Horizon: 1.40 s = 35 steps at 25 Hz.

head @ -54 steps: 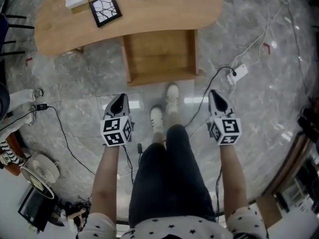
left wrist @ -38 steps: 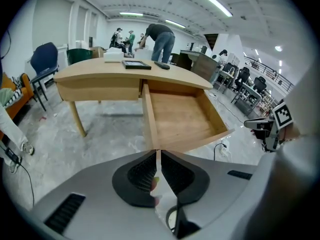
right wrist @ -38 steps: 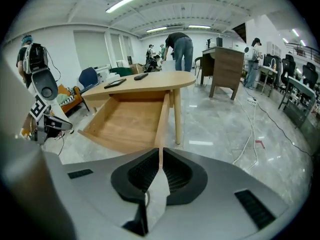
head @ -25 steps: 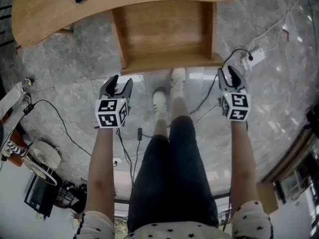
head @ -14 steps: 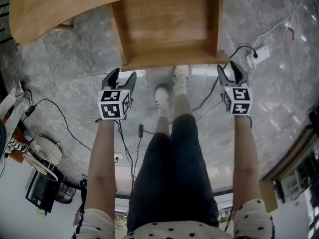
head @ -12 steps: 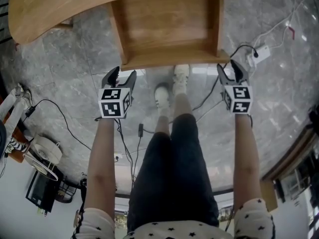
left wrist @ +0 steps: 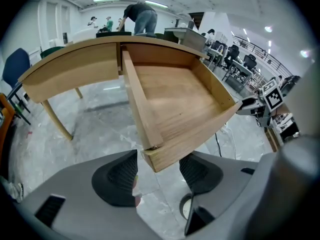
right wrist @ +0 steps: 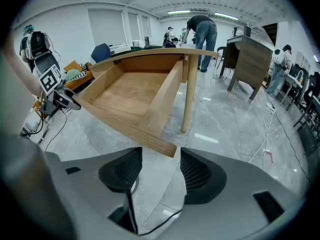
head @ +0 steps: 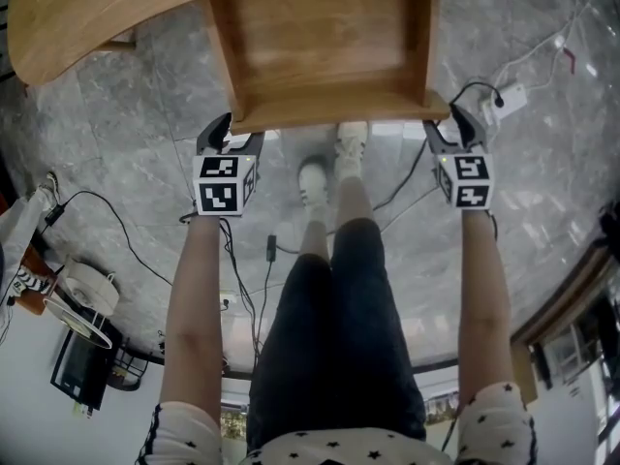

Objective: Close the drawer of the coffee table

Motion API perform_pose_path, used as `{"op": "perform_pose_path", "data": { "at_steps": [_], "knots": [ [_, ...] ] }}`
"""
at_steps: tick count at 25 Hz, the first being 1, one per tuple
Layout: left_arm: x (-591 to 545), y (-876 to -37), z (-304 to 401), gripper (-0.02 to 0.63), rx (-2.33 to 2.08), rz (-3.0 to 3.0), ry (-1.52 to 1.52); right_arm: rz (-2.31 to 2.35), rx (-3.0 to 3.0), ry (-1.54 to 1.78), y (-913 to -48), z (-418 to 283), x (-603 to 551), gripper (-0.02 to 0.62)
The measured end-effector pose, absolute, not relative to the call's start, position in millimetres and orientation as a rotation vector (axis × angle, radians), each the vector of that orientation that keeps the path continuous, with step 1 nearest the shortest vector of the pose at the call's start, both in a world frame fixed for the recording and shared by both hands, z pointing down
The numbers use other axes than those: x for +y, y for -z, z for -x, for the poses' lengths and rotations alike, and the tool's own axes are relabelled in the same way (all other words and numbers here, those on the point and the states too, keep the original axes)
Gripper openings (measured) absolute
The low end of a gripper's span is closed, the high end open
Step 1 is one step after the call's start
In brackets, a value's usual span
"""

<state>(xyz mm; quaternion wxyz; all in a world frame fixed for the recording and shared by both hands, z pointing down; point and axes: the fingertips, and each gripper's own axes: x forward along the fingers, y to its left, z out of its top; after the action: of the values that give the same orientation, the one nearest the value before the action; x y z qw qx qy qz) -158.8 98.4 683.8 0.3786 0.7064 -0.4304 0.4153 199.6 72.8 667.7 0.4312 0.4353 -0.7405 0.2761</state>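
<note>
In the head view the drawer [head: 325, 56] juts open past the coffee table's [head: 58, 27] near edge, with the left gripper [head: 229, 136] and right gripper [head: 455, 129] at its front corners, likely for an even push. In the left gripper view, fingers [left wrist: 117, 176] just opened wide straddle a corner without pressing. The right gripper view matches.

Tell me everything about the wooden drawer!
The light wooden drawer is pulled far out from under the curved wooden coffee table. It is a shallow open box with a flat bottom, two side walls and a plain front board, and nothing lies inside. Its front left corner pokes between the fingers of the left gripper, and its front right corner sits just ahead of the fingers of the right gripper. Both pairs of fingers have just been opening and stand apart, not squeezing it.
</note>
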Motion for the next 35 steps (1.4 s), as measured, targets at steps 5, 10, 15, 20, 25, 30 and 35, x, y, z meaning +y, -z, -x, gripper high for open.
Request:
{"op": "perform_pose_path", "data": {
  "at_steps": [5,10,15,20,25,30,35],
  "knots": [
    [96.5,-684.4,157.8,0.256,-1.096,-1.826,-1.087,-1.047,-1.858,-0.654,-671.9,-195.4,67.7,0.228],
    [96.1,-684.0,157.2,0.253,-1.099,-1.83,-1.105,-1.027,-1.859,-0.657,-673.4,-192.8,66.3,0.227],
    [96.7,-683.0,156.0,0.239,-1.117,-1.832,-1.143,-1.026,-1.844,-0.678,-675.4,-195.3,68.2,0.227],
    [97.1,-682.2,156.0,0.238,-1.118,-1.817,-1.152,-1.024,-1.846,-0.683,-673.6,-195.0,67.6,0.227],
    [98.1,-682.8,157.1,0.236,-1.124,-1.8,-1.158,-1.028,-1.83,-0.695,-674.0,-195.6,68.1,0.227],
    [97.8,-681.1,157.7,0.236,-1.126,-1.794,-1.163,-1.03,-1.828,-0.705,-672.5,-194.9,67.9,0.227],
    [98.0,-677.6,159.3,0.235,-1.124,-1.787,-1.164,-1.032,-1.829,-0.712,-670.0,-193.9,68.3,0.227]
  ]
}}
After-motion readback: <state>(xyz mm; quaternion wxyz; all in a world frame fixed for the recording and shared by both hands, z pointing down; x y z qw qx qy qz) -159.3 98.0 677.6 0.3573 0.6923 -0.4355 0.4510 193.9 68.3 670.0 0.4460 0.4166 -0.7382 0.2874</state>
